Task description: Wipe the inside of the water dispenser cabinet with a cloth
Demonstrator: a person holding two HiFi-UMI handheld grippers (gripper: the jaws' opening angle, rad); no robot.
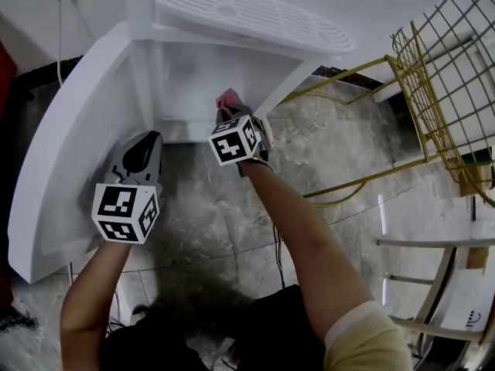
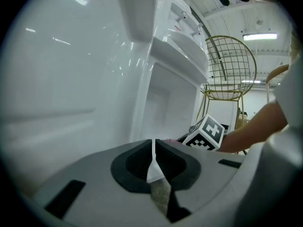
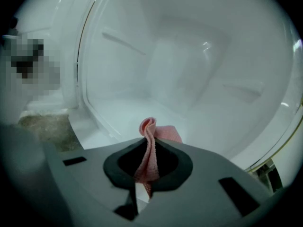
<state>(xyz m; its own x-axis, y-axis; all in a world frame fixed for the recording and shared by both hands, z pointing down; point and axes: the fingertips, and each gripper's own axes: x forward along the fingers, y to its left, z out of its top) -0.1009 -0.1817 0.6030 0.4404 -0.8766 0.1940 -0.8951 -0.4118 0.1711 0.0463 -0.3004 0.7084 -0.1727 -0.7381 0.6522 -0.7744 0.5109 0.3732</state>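
Pink cloth pinched at the cabinet mouth

The right gripper's (image 3: 149,143) jaws clamp a folded, ribbed pink cloth (image 3: 164,132), whose loop pokes toward 12 o'clock over the smooth, white moulded floor of the water dispenser cabinet (image 3: 189,70). The left gripper's (image 2: 154,146) jaws are pressed together on nothing, beside the glossy curved door (image 1: 69,161) at 9 o'clock. A yellow wire chair (image 1: 441,76) stands at 3 o'clock.

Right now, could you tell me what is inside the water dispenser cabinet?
Only the pink cloth, held by the right gripper, against bare white walls. The gripper hides the near floor.
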